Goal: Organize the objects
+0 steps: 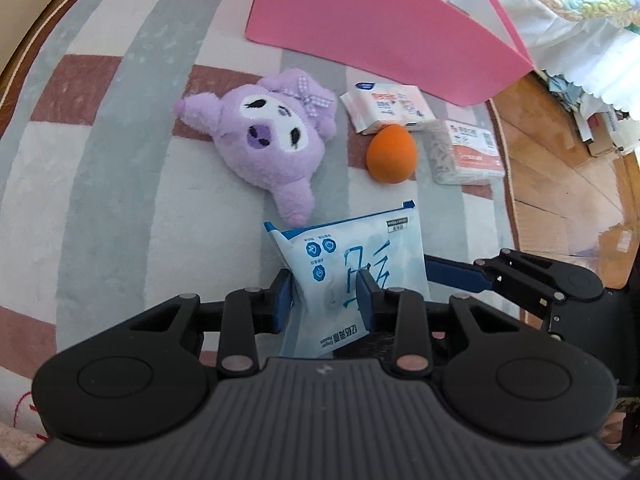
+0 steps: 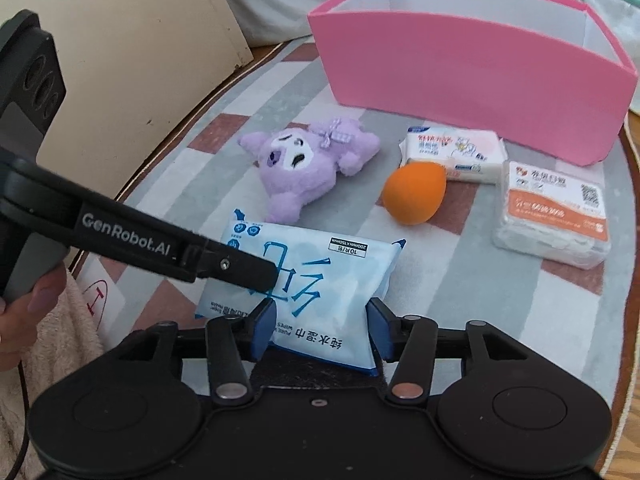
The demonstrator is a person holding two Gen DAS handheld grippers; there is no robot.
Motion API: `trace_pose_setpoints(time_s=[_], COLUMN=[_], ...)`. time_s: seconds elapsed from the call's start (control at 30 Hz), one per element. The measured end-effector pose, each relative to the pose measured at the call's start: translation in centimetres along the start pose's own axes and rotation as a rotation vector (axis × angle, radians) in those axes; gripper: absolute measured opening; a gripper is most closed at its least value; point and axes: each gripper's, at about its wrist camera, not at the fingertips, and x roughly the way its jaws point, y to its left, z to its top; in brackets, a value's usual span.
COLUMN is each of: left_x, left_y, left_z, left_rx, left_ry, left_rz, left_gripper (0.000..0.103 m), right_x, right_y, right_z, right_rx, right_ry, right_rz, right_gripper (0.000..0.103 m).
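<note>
A blue-and-white wet wipes pack [image 1: 360,264] [image 2: 320,276] is held up over the striped rug [image 1: 120,160]. My left gripper [image 1: 325,298] is shut on it, and the pack creases between the pads. In the right wrist view the left gripper [image 2: 264,276] reaches in from the left onto the pack's top. My right gripper [image 2: 321,328] is open, its blue pads flanking the pack's near edge without squeezing it. From the left wrist view the right gripper [image 1: 456,276] shows behind the pack. A pink box [image 1: 360,32] [image 2: 472,76] stands open at the back.
On the rug lie a purple plush toy [image 1: 272,140] [image 2: 304,160], an orange egg-shaped sponge [image 1: 392,154] [image 2: 414,192], a white tissue pack [image 1: 386,106] [image 2: 454,154] and an orange-labelled tissue pack [image 1: 472,148] [image 2: 556,216]. Wooden floor [image 1: 560,184] borders the rug's right edge. A beige board [image 2: 140,60] stands left.
</note>
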Motion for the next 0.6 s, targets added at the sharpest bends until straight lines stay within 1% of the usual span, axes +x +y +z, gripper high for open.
trace_pose_setpoints(time_s=[0.07,0.17,0.2,0.37,0.6], left_x=[-0.3,-0.7,-0.8,-1.9,-4.6], left_y=[-0.4,-1.1,-1.2,-1.6,-2.5], left_z=[-0.2,-0.5,-0.5,-0.5,-0.1], left_rx=[0.011,0.027,0.013,0.009,0.021], left_ry=[-0.015,-0.035,-0.048,-0.092,-0.172], left_rz=[-0.005,-0.003,0.002,-0.019,-0.036], left_gripper=[0.032,0.032,0.032,0.032,0.032], right_x=[-0.4,-1.1,-1.2,-2.2,-3.9], right_y=[0.1,0.5,0.6,0.8,1.3], right_z=[0.1,0.2,0.2,0.6,1.6], right_rx=[-0.003,-0.023,-0.029,-0.038,-0.058], right_ry=[-0.007,-0.015,-0.018,-0.036,-0.079], right_rz=[0.003,-0.011,-0.015,-0.021,-0.023], right_gripper=[0.065,0.065,0.066,0.069,0.071])
